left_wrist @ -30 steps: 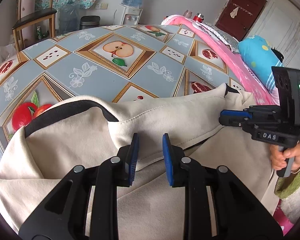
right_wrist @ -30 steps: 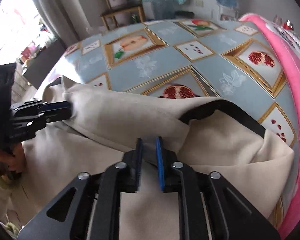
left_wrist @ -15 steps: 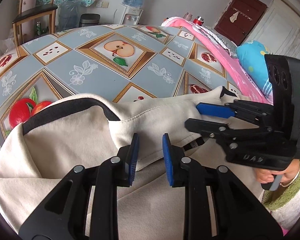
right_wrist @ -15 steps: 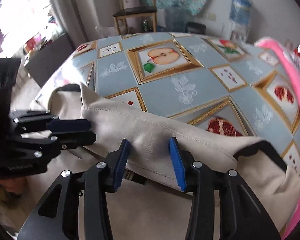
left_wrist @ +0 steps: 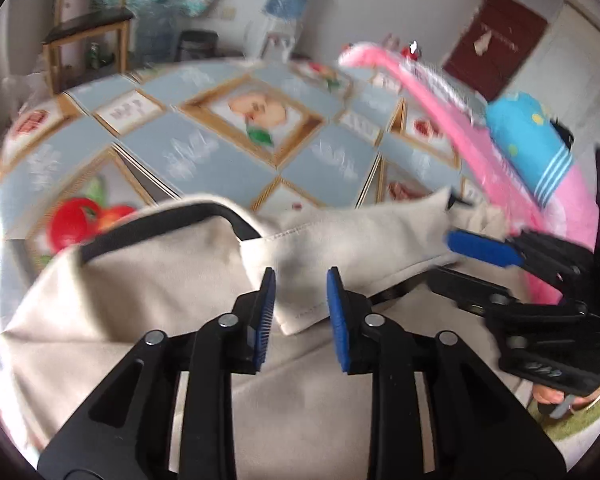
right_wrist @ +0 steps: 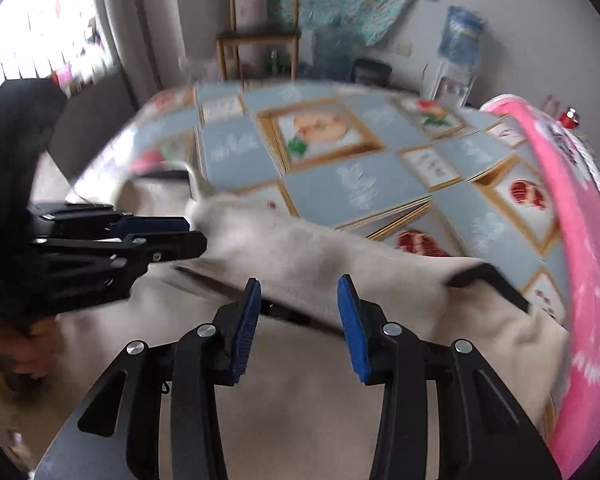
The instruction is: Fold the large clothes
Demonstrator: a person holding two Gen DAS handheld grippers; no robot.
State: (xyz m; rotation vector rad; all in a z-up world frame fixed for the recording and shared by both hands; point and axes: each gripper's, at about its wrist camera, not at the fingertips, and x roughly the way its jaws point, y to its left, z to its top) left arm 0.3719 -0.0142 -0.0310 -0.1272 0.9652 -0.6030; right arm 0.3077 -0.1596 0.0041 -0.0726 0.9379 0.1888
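Fingers of both grippers, left gripper (left_wrist: 300,300) and right gripper (right_wrist: 298,312), stand released, having just been opening, as I hover over the beige garment (left_wrist: 360,240) whose folded band runs crosswise ahead on the fruit-patterned tablecloth (left_wrist: 220,152).

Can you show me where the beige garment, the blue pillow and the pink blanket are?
beige garment (left_wrist: 148,280), left wrist view, on its flat body
blue pillow (left_wrist: 528,140), left wrist view, on its blue top
pink blanket (right_wrist: 592,280), right wrist view, on its long side
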